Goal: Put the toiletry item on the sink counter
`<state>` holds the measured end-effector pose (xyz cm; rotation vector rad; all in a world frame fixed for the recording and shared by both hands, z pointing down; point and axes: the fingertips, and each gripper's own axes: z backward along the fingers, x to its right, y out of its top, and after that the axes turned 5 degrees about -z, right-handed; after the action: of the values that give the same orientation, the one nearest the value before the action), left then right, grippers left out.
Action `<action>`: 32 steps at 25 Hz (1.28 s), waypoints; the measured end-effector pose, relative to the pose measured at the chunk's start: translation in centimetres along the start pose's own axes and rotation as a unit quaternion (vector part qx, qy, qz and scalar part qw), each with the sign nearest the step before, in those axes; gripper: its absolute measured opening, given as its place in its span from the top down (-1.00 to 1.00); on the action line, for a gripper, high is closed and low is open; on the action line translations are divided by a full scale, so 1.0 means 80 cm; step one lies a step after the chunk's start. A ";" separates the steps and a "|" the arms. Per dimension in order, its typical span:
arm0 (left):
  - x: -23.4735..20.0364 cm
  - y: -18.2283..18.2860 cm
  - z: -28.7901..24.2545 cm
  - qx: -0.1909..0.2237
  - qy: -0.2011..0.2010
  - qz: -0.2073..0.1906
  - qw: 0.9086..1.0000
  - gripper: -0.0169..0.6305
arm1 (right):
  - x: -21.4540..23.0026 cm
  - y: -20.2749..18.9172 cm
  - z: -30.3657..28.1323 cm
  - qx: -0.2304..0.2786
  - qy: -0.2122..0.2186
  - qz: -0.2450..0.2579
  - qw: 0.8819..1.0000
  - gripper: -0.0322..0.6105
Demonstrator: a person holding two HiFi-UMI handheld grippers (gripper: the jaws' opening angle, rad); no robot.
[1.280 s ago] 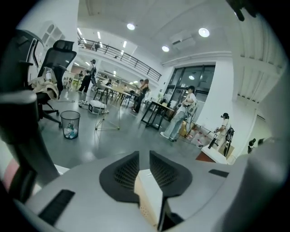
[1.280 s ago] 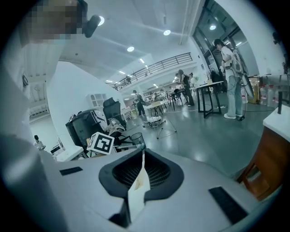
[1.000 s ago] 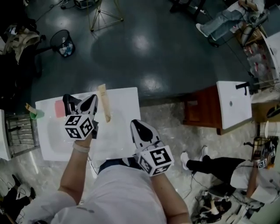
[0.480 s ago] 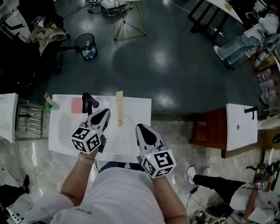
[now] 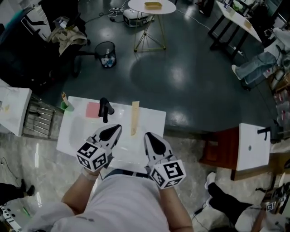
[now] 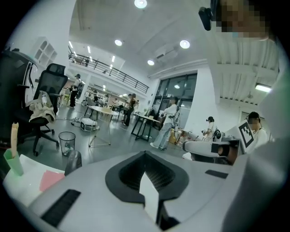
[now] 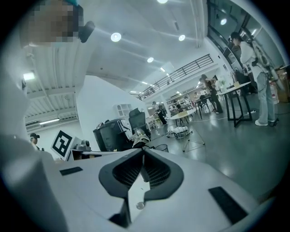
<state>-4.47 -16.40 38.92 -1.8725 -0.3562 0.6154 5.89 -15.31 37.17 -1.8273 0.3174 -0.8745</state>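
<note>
A white sink counter (image 5: 152,118) lies in front of me in the head view, with a black faucet (image 5: 105,109) at its back. A long beige toiletry item (image 5: 134,118) rests flat on the counter to the right of the faucet. A pink pad (image 5: 93,109) lies left of the faucet, and a green cup (image 5: 65,104) stands at the back left corner. My left gripper (image 5: 115,129) hovers shut over the basin near its front, holding nothing. My right gripper (image 5: 150,136) is shut and empty beside it. The left gripper view shows the cup (image 6: 13,161) and the pad (image 6: 50,180).
A metal rack (image 5: 41,120) stands left of the sink. A second sink (image 5: 253,145) on a wooden cabinet is at the right. Across the dark floor are a waste bin (image 5: 105,53) and a round table (image 5: 152,7). A seated person's leg (image 5: 224,192) is at the lower right.
Both grippers have drawn back from the faucet area toward the sink's front edge, still shut. The head view has shifted so the sink sits further right and lower.
</note>
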 end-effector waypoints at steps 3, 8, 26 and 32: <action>0.006 0.009 0.019 0.007 0.005 0.005 1.000 0.90 | -0.019 0.009 0.006 0.002 0.018 0.003 1.000 0.82; 0.017 0.015 0.047 0.014 0.015 0.005 1.000 0.90 | -0.040 0.011 0.007 0.002 0.044 0.009 0.999 0.82; 0.001 0.021 0.117 0.045 0.083 0.012 0.995 0.90 | -0.099 0.011 -0.009 -0.019 0.113 0.059 0.992 0.82; 0.000 0.028 0.115 0.062 0.067 0.020 0.996 0.90 | -0.096 0.005 -0.017 -0.027 0.115 0.061 0.991 0.82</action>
<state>-9.82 -10.14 34.26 -1.7948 -0.1882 0.5234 -0.36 -11.96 33.87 -1.7379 0.5969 -1.0014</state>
